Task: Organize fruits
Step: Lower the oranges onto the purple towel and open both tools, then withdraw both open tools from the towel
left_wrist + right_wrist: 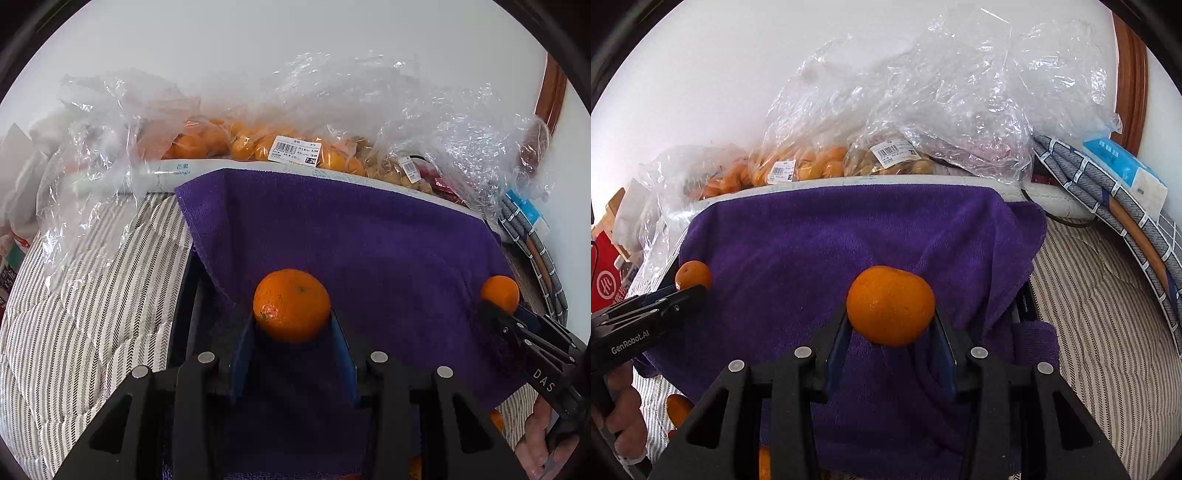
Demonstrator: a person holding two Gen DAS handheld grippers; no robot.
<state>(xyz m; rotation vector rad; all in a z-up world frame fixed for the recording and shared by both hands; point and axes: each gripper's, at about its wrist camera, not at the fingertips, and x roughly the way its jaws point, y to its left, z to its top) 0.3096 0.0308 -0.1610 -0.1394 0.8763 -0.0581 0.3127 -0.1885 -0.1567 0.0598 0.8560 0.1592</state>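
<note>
My left gripper (292,325) is shut on an orange tangerine (291,304) and holds it over a purple towel (351,236). My right gripper (891,325) is shut on a second tangerine (890,304) over the same towel (831,240). In the left wrist view the right gripper (498,314) enters from the right with its tangerine (500,291). In the right wrist view the left gripper (690,291) enters from the left with its tangerine (692,275). More loose tangerines (677,408) lie low at the left on the striped cloth.
Clear plastic bags of oranges (236,142) and of brownish fruit (886,158) lie behind the towel against a white wall. Striped bedding (85,306) spreads left and right (1108,325). A tissue pack (1123,170) and a folded grey cloth (1082,177) sit at the far right.
</note>
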